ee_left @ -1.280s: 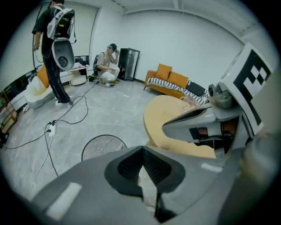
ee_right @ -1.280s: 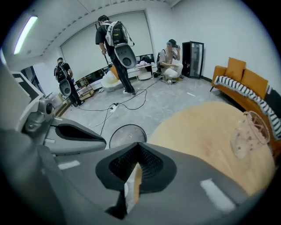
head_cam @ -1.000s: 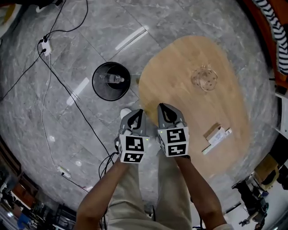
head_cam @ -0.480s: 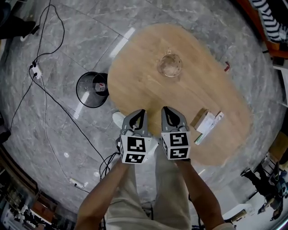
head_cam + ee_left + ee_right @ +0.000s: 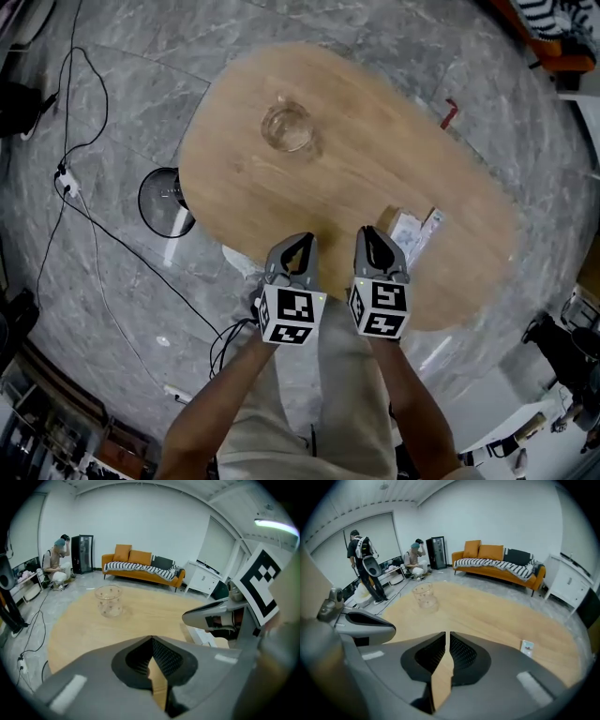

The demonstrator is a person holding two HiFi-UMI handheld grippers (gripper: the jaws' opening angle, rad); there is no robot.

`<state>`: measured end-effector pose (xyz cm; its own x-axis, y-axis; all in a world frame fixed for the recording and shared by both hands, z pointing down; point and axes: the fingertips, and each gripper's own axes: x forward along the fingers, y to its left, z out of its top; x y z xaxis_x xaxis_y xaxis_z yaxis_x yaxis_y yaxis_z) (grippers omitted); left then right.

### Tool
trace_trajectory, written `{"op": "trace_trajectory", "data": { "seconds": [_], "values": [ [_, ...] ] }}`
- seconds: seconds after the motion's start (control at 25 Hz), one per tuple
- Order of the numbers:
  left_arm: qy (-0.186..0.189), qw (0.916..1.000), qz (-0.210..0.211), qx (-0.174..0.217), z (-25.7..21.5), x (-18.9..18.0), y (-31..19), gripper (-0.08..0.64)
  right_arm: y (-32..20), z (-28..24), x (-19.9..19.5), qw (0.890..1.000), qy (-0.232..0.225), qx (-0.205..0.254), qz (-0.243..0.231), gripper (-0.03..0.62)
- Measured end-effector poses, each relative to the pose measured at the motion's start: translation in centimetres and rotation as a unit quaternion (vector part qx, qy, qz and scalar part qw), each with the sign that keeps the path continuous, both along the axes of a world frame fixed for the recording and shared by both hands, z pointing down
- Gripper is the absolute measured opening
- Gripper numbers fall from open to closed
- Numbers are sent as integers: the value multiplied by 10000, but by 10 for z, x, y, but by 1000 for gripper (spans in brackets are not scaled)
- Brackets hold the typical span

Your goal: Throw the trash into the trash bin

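Grey marble floor (image 5: 103, 309) fills the head view, with a black cable (image 5: 94, 234) trailing across it at nine o'clock; an oval wooden table (image 5: 356, 159) takes up the middle; a clear glass jar (image 5: 287, 127) stands upright on the table toward eleven o'clock, well apart from everything else on it; a small red item (image 5: 450, 112) lies on the floor past the table's edge at about one o'clock.

The trash bin (image 5: 161, 202), black and round, stands on the floor at the table's nine o'clock side, its rim partly hidden under the tabletop's edge; what lies inside it cannot be made out.

The trash, a pair of small pale cartons (image 5: 412, 230), lies on the table at one o'clock of the right gripper (image 5: 375, 239), just beside its tips but apart from them.

The left gripper (image 5: 298, 246) hangs over the table's near edge at six o'clock, side by side with the right one, both pointing down and forward; its jaws are closed tip to tip with nothing between them; the right gripper's jaws stand at a narrow slit, have just been opening, and hold nothing, only bare tabletop showing through the gap.

In the gripper views an orange sofa (image 5: 140, 566) with a striped throw stands against the far white wall at twelve o'clock; a person (image 5: 358, 555) stands at ten o'clock.
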<state>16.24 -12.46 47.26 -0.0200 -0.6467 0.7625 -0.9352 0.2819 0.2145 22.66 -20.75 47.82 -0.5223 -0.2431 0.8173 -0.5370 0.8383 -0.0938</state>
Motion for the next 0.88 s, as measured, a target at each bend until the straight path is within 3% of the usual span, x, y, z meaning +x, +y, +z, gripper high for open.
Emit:
{"op": "trace_trajectory", "data": {
  "seconds": [0.12,0.36,0.56,0.76,0.88],
  "values": [
    [15,9998,210,14,-1,19,-18,0,-21,3,33,9986,186,111,479,82],
    [-3,9987,506,-8,2,49,-44,0,-46,16,89,9913,557,259,1162,253],
    [6,9977,673,-72,5,65,-51,0,-44,39,116,9849,850,-38,1508,373],
    [-2,9974,707,-116,13,78,-56,0,-38,65,129,9804,918,-483,1675,390],
    [-16,9977,670,-142,18,80,-58,0,-40,71,129,9816,934,-477,1595,387]
  ]
}}
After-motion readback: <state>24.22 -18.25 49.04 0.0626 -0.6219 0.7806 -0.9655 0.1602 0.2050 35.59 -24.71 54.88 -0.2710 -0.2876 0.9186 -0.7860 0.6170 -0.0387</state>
